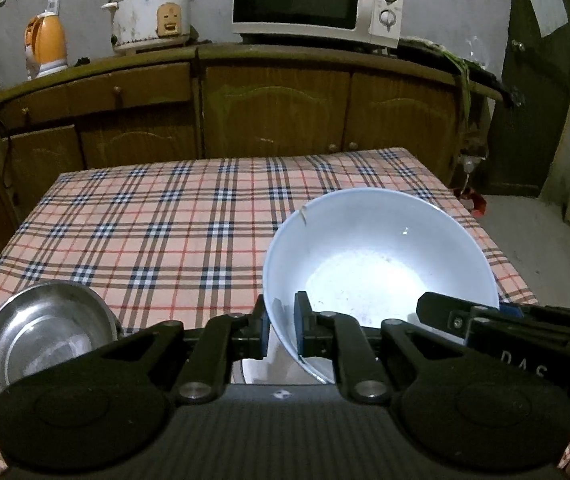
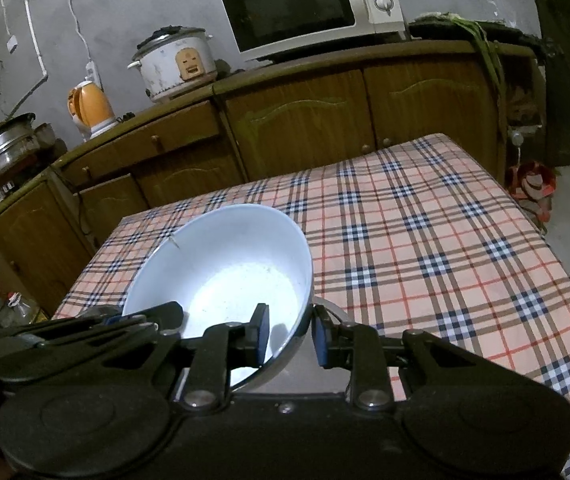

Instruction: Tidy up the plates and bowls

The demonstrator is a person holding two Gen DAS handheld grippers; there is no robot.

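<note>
A pale blue bowl is held tilted above the plaid table. My left gripper is shut on the bowl's left rim, one finger inside and one outside. My right gripper is shut on the bowl's right rim in the same way. The right gripper also shows in the left wrist view at the bowl's right side. A steel bowl sits on the table at the near left. Something metallic lies under the blue bowl, mostly hidden.
Wooden cabinets stand behind the table with a microwave, a rice cooker and an orange kettle on top. A steel pot sits at the far left. A dark door is at the right.
</note>
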